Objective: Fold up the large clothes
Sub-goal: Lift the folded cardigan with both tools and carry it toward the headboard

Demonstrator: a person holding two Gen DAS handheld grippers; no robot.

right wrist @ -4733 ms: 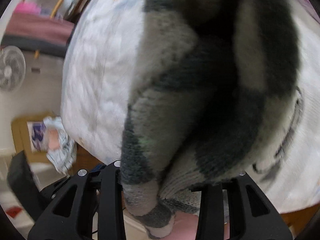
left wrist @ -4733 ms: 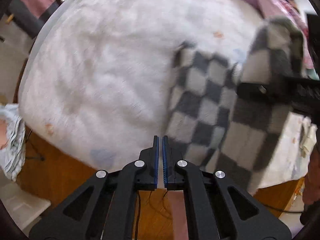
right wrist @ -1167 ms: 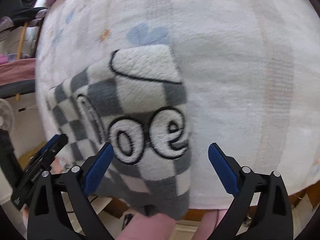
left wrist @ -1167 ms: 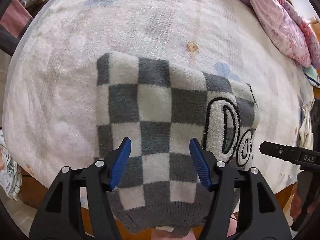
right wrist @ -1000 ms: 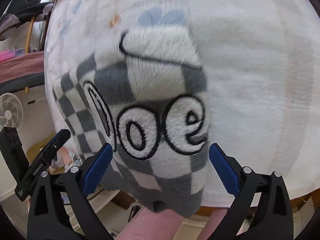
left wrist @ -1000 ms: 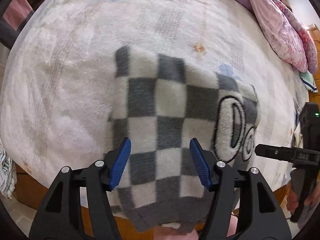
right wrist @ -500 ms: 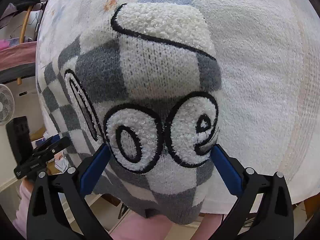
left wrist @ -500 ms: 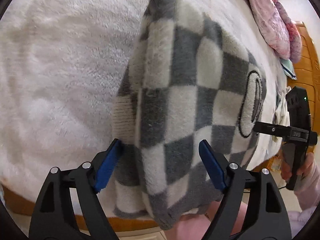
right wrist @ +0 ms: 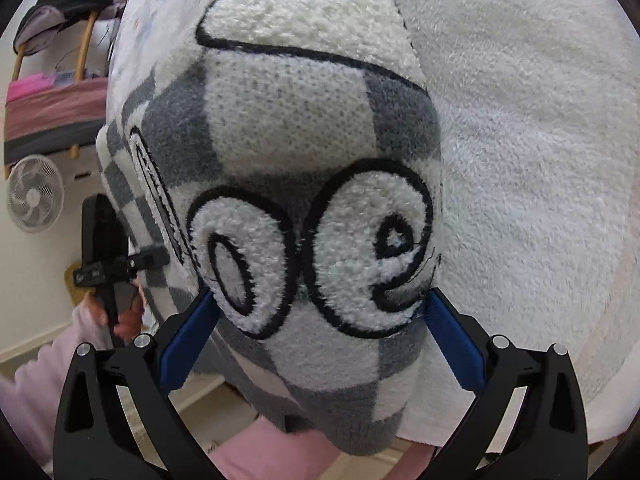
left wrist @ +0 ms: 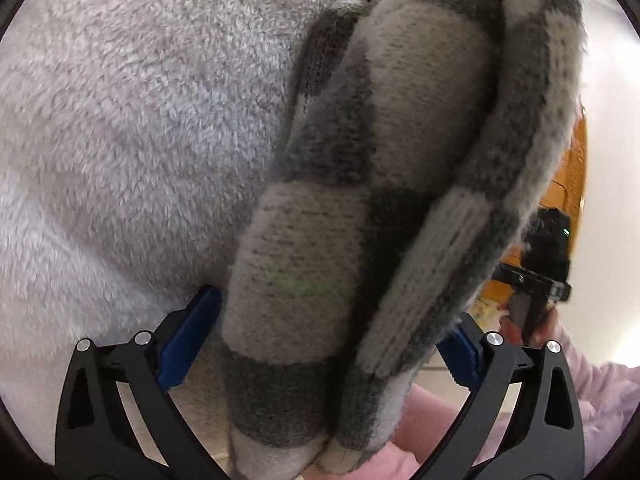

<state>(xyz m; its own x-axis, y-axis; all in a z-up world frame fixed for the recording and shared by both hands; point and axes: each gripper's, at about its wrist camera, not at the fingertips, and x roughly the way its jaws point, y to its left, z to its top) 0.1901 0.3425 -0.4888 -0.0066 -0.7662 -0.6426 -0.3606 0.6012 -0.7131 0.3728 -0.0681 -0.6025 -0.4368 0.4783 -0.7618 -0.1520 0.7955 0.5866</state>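
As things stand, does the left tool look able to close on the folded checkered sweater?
Probably yes. The sweater's folded edge lies between the left tool's blue pads, which are opening wide, with nothing else between them.

A folded sweater (right wrist: 304,184) lies on the bed (right wrist: 540,140) at its near edge, overhanging it. A fan (right wrist: 34,194) stands on the floor beyond the bed's left side, a chair (right wrist: 48,92) behind it.
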